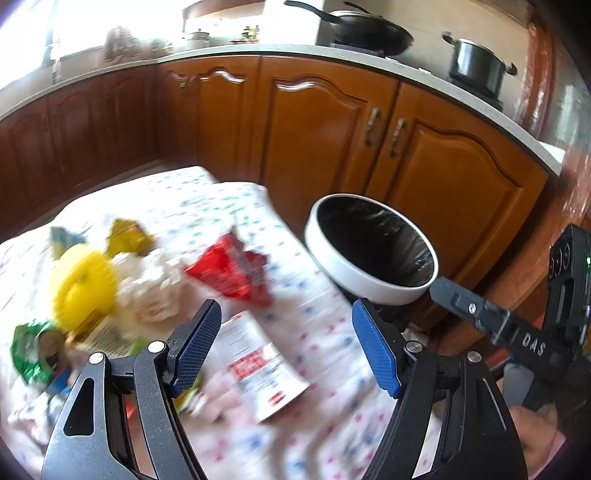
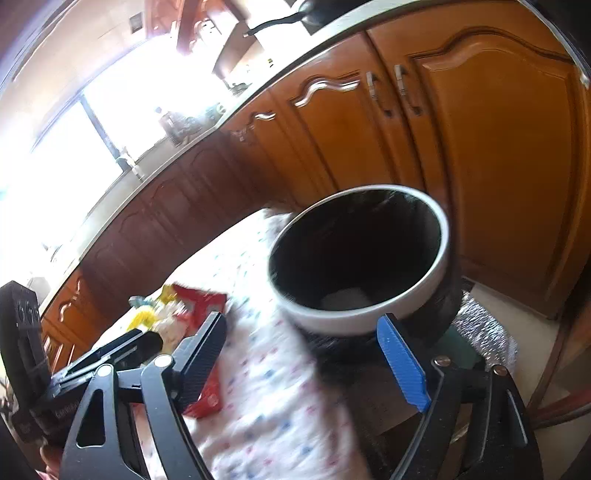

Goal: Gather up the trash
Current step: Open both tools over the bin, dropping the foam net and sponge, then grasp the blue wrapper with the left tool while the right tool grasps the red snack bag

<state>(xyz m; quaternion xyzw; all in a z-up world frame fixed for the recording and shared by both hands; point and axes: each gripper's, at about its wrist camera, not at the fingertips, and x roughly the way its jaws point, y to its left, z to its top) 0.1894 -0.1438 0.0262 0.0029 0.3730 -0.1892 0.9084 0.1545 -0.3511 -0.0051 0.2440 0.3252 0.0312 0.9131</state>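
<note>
Trash lies scattered on a table with a dotted white cloth (image 1: 229,206): a red wrapper (image 1: 232,269), a white and red printed packet (image 1: 258,365), crumpled white paper (image 1: 151,288), a yellow round piece (image 1: 83,288), a yellow wrapper (image 1: 127,236) and a green wrapper (image 1: 27,354). My left gripper (image 1: 284,343) hovers open over the printed packet, holding nothing. A white bin with a black liner (image 1: 373,247) stands past the table's right edge. My right gripper (image 2: 306,354) is open and empty just in front of the bin (image 2: 362,258), which has something white at its bottom.
Wooden kitchen cabinets (image 1: 325,125) run behind the table and bin. The counter above carries a black wok (image 1: 369,33) and a dark pot (image 1: 476,66). The right gripper's body (image 1: 517,325) shows at the right of the left wrist view. A silvery crinkled sheet (image 2: 487,332) lies beside the bin.
</note>
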